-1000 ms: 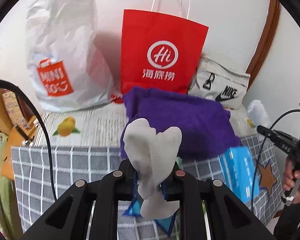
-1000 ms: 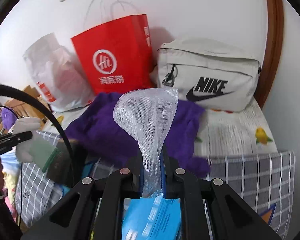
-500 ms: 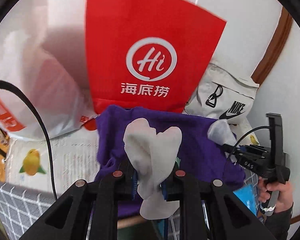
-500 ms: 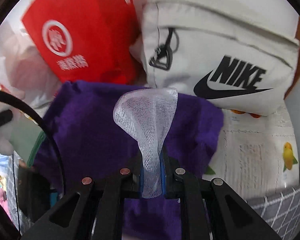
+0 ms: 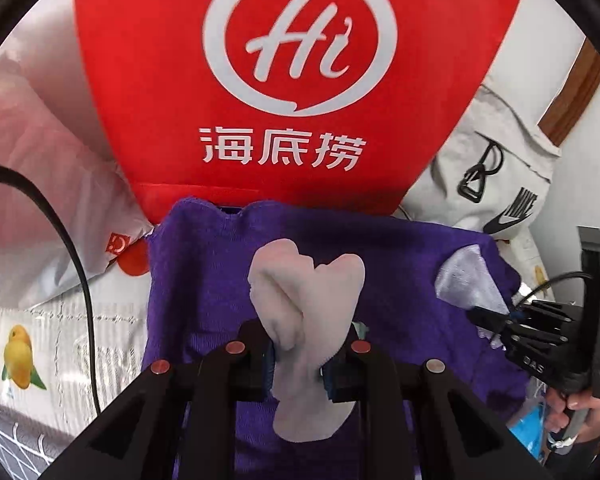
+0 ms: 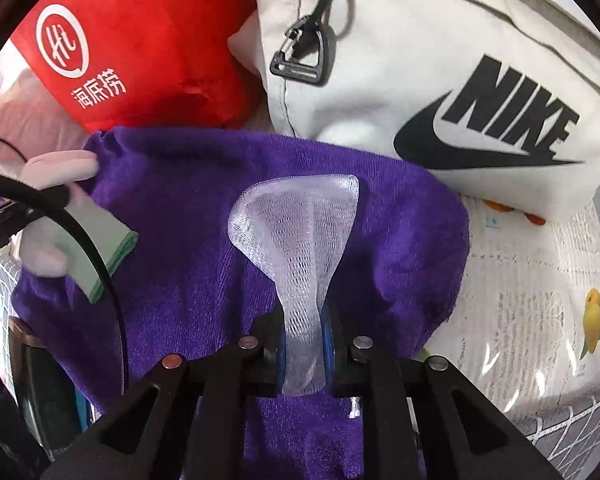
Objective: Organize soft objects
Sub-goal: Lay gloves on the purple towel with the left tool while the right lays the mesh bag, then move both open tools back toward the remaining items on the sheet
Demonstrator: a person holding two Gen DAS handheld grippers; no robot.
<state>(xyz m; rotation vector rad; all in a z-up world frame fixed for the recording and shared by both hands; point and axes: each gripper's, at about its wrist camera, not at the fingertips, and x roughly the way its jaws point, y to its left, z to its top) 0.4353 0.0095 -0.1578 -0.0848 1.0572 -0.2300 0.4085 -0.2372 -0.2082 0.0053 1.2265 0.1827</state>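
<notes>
Purple towel point(image 6: 204, 240) lies bunched below both my claws, with nothing set on it yet: my left claw point(image 5: 300, 364) is clenched on the pale glove point(image 5: 308, 320), my right claw point(image 6: 303, 356) on the white mesh point(image 6: 300, 232), so both placements remain. Against a second ago, both claws have dropped closer to the towel, the red paper bag point(image 5: 260, 80) and Nike bag point(image 6: 460, 80) loom larger, and my right claw's jaws have just been easing apart, mesh between them.

Both grippers lowered toward the purple towel point(image 5: 400, 280)

Closer now to red paper bag point(image 5: 300, 80) and Nike bag point(image 6: 460, 60); glove point(image 5: 304, 320) and mesh cloth point(image 6: 300, 248) brought over the towel; checked cloth dropped out of frame.
</notes>
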